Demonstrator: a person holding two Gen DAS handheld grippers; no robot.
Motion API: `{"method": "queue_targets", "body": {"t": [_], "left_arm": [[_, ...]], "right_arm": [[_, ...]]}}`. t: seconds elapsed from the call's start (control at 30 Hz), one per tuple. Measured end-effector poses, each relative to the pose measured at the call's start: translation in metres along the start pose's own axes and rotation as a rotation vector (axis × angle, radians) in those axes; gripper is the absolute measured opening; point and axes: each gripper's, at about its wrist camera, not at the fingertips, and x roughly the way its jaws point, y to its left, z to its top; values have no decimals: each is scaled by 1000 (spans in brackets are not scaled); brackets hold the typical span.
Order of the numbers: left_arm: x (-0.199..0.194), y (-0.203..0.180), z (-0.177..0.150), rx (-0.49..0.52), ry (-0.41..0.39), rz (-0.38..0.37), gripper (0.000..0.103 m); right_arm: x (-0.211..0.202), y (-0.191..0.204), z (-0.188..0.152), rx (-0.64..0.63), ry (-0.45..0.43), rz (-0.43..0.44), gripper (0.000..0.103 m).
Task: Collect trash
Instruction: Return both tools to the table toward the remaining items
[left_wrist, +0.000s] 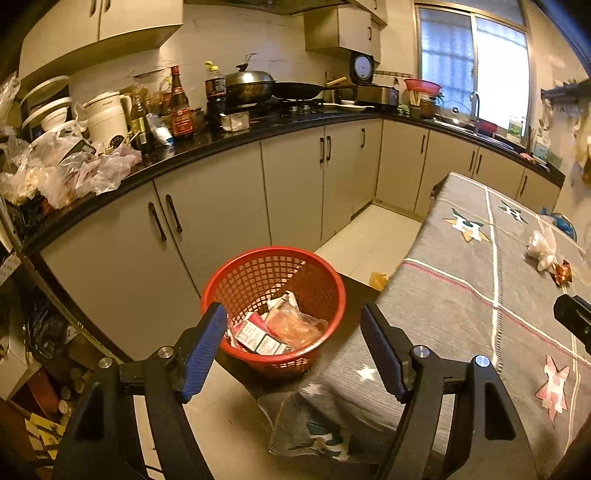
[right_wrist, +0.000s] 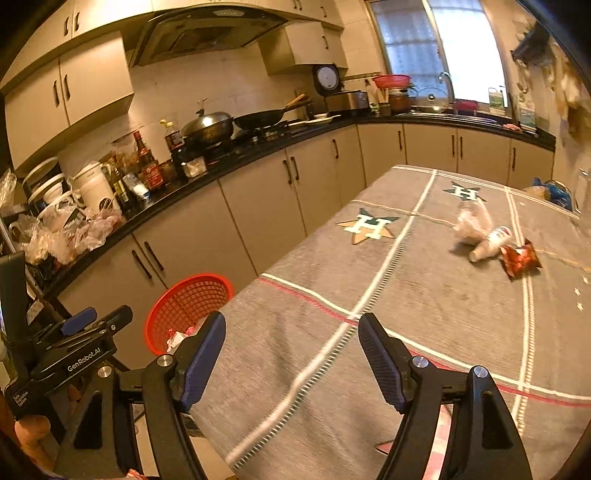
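Note:
A red mesh basket (left_wrist: 229, 280) stands on a dark stool beside the table and holds wrappers and small cartons (left_wrist: 280, 325). My left gripper (left_wrist: 293, 339) is open and empty, just above and in front of the basket. My right gripper (right_wrist: 291, 350) is open and empty over the grey tablecloth (right_wrist: 424, 295). On the table's far right lie a crumpled clear bag (right_wrist: 472, 223), a small white bottle (right_wrist: 491, 243) on its side and a red snack wrapper (right_wrist: 521, 260). They also show in the left wrist view (left_wrist: 546, 254). The basket shows at the left of the right wrist view (right_wrist: 188, 299).
A black counter (left_wrist: 221, 144) with cream cabinets runs along the left and back, crowded with bottles, a wok, pans and plastic bags (left_wrist: 66, 166). A sink and window are at the far right. Boxes and clutter (left_wrist: 40, 369) sit on the floor at the left. A blue bag (right_wrist: 557, 192) lies at the table's far edge.

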Motion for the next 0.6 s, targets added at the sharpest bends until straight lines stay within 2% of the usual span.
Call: {"method": "queue_targets", "body": {"t": [0.37,0.6], "left_arm": [[-15,-46,-4,97,-10,-20,75],[-17,-74,-5,137,5,-62,76]], "right_arm": [[-34,-48,-5,61,-56,-45,81],[-58,-109,-10,153,-75,-101,81]]}}
